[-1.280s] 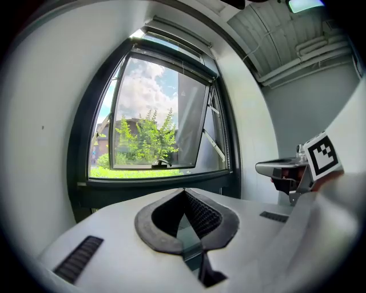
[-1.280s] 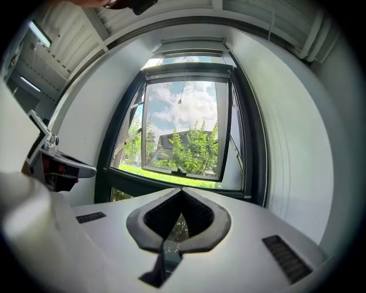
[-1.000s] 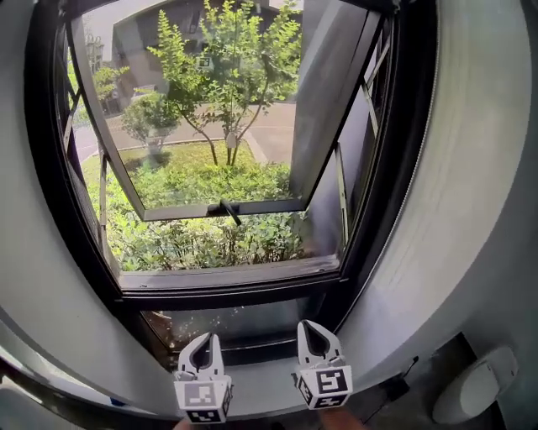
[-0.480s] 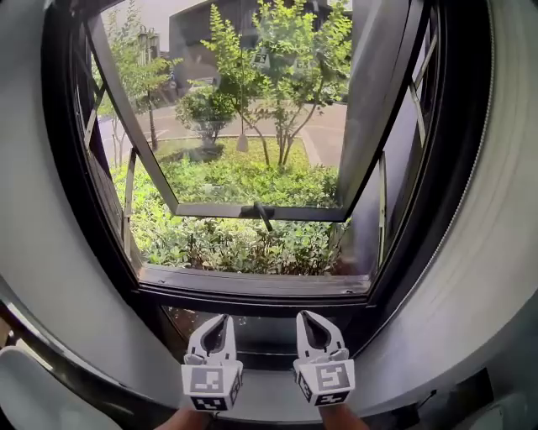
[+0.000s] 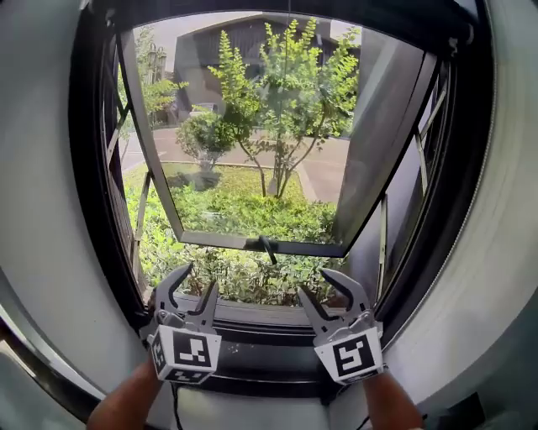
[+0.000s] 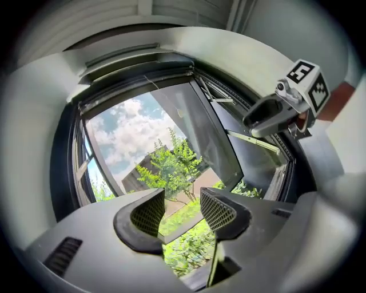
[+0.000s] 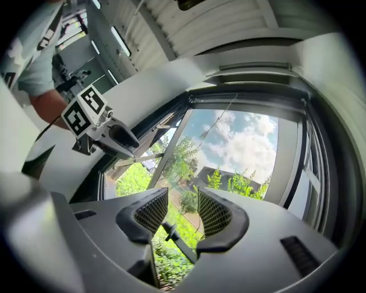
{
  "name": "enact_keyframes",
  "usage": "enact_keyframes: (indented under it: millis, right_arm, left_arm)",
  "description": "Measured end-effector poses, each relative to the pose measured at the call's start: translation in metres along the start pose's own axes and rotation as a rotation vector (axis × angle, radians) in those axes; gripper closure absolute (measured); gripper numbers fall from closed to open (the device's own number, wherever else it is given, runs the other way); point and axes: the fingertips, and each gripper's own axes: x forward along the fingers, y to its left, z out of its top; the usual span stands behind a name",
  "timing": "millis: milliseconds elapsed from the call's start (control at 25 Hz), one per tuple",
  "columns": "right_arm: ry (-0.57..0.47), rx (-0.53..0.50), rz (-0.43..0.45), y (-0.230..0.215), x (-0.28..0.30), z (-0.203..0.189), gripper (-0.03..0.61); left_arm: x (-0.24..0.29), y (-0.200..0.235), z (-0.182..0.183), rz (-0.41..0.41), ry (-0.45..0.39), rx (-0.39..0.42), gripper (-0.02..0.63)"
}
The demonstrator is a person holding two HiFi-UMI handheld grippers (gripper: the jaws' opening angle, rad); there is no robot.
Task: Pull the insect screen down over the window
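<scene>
**Screen up at the head of the window, both claws spreading on nothing**

The insect screen (image 5: 277,17) sits as a dark bar across the very top of the window (image 5: 88,193), with the opening below it uncovered. A thin cord (image 5: 286,50) hangs from that bar. In the head view it is only a faint line against the tree, while your right gripper view shows it more plainly against the clouds (image 7: 220,117).

Below the bar, the glazed sash (image 5: 252,143) is tilted outward, and its dark handle (image 5: 267,248) sits at the middle of its lower rail. Shrubs and lawn show through and under it.

Your left claw (image 5: 200,281) and right claw (image 5: 313,281) are raised side by side in front of the lower frame rail (image 5: 252,323), apart from each other, and well below the screen. Both are opening. The left gripper view shows its ribbed pads (image 6: 150,213) spread with only greenery in the gap. The right gripper view shows the same spread, with the sash handle far off in line with the gap, not touched.

Each gripper view also catches the other claw from the side, (image 6: 280,109) and (image 7: 103,129). The two views look up to the ceiling above the window, which the head view misses. Only the head view shows your forearms (image 5: 126,403).
</scene>
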Motion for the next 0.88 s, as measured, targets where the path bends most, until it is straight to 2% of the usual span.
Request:
enact_keyframes:
  millis: [120, 200, 440, 680, 880]
  right_arm:
    - [0.0, -0.14, -0.039, -0.033, 0.015, 0.03, 0.414]
    - [0.0, -0.25, -0.07, -0.058, 0.025, 0.05, 0.399]
    - [-0.006, -0.498, -0.164, -0.129, 0.043, 0.122, 0.354]
    - [0.06, -0.658, -0.272, -0.201, 0.056, 0.185, 0.32]
    - [0.112, -0.711, -0.34, -0.262, 0.066, 0.225, 0.285]
  left_arm:
    - [0.005, 0.037, 0.026, 0.03, -0.024, 0.145, 0.407]
    - [0.01, 0.059, 0.042, 0.047, -0.028, 0.212, 0.405]
    - [0.031, 0.135, 0.09, 0.106, -0.042, 0.32, 0.375]
    - [0.047, 0.206, 0.154, 0.197, -0.107, 0.414, 0.334]
    - [0.059, 0.254, 0.207, 0.241, -0.141, 0.492, 0.308]
